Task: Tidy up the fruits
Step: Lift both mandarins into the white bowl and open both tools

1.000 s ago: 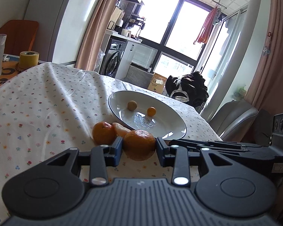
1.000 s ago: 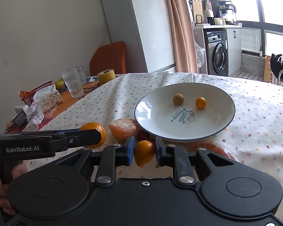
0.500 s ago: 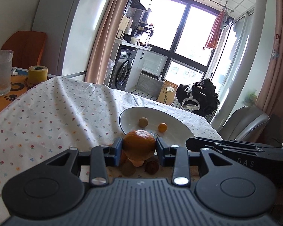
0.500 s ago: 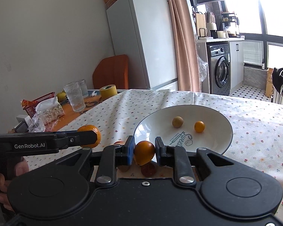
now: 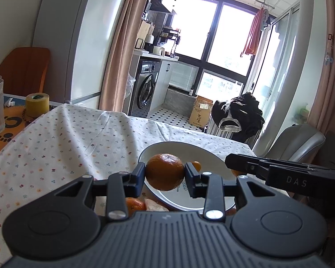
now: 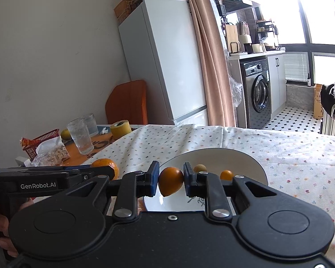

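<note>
A white cotton tablecloth sprinkled with small coloured flowers (image 5: 62, 147) fills the lower left of the left wrist view, creased and draped over the table. On it at lower centre sits a round, glossy white ceramic plate with a dark rim (image 6: 245, 158), shallow and printed with lettering. The left gripper (image 5: 164, 172), matte black plastic with blue pads, has its jaws clamped on a large dimpled orange mandarin (image 5: 164, 171), lifted in front of the plate's near edge. The right gripper (image 6: 170, 180), of the same make, pinches a smaller smooth oval orange fruit (image 6: 170, 180) above the plate's near rim. Inside the plate lie a tiny tan round fruit (image 6: 199, 168) and a tiny orange round fruit (image 6: 226, 175), partly hidden by the fingers. At left stand a frosted ribbed drinking glass (image 6: 80, 138) and a yellow roll of tape (image 6: 120, 129).
</note>
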`<state>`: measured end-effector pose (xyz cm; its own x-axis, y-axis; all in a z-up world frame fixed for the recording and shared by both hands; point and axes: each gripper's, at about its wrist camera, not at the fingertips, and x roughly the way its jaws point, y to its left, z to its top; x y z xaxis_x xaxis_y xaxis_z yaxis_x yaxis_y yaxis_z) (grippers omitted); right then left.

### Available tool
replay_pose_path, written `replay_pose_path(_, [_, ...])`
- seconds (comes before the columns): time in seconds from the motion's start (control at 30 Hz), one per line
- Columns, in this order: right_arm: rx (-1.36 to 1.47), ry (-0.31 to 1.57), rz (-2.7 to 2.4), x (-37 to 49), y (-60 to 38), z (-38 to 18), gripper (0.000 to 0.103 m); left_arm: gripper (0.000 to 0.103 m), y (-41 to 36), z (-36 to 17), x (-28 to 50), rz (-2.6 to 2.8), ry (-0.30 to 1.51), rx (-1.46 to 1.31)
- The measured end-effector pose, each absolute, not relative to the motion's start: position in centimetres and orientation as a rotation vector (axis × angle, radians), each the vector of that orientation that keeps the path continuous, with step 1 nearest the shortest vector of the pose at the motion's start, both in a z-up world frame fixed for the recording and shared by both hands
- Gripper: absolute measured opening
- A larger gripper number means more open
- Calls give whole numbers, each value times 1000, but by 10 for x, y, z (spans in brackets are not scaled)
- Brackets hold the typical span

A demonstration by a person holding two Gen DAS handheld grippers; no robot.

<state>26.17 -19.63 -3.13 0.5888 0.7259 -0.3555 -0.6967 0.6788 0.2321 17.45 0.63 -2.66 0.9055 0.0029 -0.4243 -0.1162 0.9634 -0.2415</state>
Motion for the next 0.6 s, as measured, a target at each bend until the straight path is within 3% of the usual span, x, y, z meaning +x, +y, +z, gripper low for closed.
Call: replay_pose_path(0.6, [96,514,776,301,-196,-66,21,36,4,-48,235,39,545,-261])
